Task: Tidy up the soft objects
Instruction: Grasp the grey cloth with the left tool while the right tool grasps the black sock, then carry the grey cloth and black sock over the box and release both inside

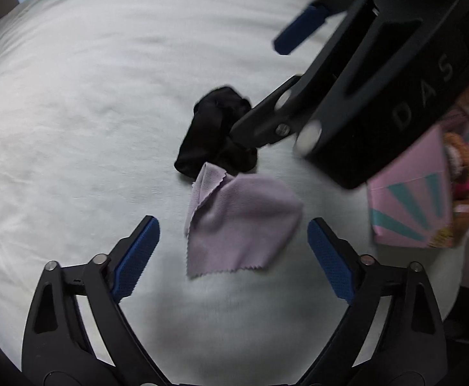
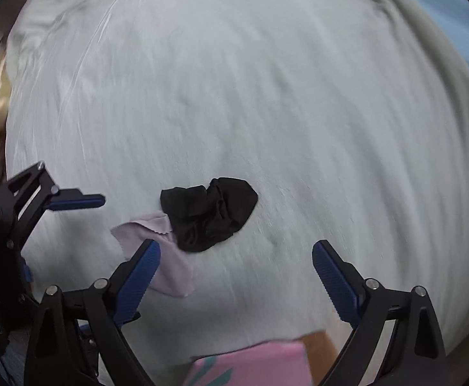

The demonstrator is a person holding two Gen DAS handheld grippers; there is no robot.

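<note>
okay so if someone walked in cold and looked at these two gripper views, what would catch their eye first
Most likely the crumpled black fabric piece lying mid-sheet, dark against the pale bed sheet, with a lilac cloth overlapping its near edge. Next, the right gripper reaching in from the upper right of the left wrist view, open, one finger over the black fabric. The left gripper is open too, framing the lilac cloth, and a pink box sits at the right edge.

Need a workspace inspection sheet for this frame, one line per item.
Surface: pale sheet, wrinkled.
Job's things: black garment crumpled; lilac cloth beside it, its folded corner touching or overlapping the garment.
Clutter: pink box at the sheet's edge.
Grippers: left gripper open, the cloth ahead between its jaws; right gripper open, over the garment.
Cables: nothing seen.
Surroundings: light blue fabric beyond the sheet; rest blurred.
</note>
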